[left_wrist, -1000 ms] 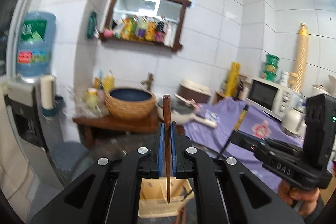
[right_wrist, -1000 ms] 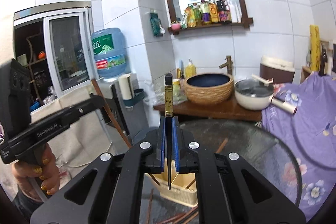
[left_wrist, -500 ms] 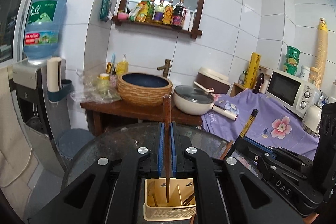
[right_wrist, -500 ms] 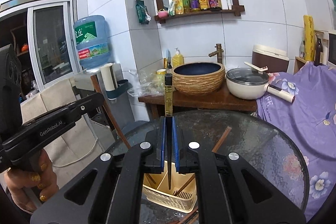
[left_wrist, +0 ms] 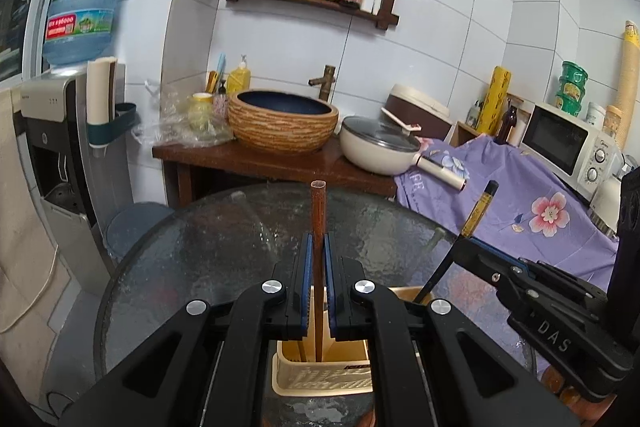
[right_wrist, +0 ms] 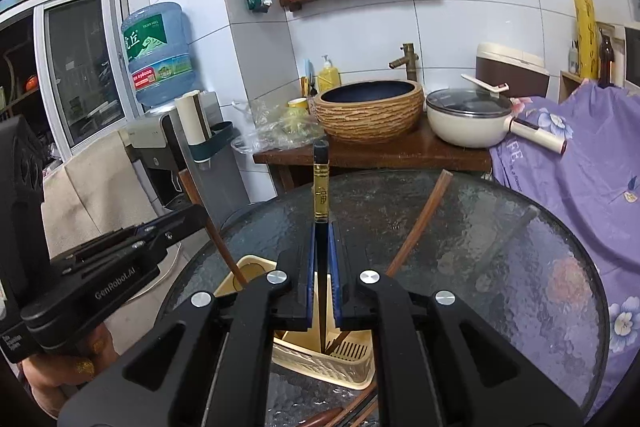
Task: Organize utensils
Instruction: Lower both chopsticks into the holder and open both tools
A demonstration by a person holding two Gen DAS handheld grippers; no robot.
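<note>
a brown wooden chopstick (left_wrist: 318, 223) is pinched upright by the left gripper (left_wrist: 318, 259), its lower end inside the cream utensil basket (left_wrist: 320, 379). a black, gold-banded chopstick (right_wrist: 321, 187) is pinched by the right gripper (right_wrist: 321, 259) over the same basket. only the right view shows a leaning chopstick (right_wrist: 420, 223) and loose ones (right_wrist: 352, 411) by the glass table's (right_wrist: 520, 267) near edge.

At lower centre, the left claw (left_wrist: 315, 283) grips an upright brown chopstick (left_wrist: 318, 227), its tip inside the beige utensil holder (left_wrist: 320, 379) on the glass tabletop (left_wrist: 224, 239). At right, the right claw (left_wrist: 464, 251) pinches a black-and-gold chopstick (left_wrist: 478, 209).
</note>
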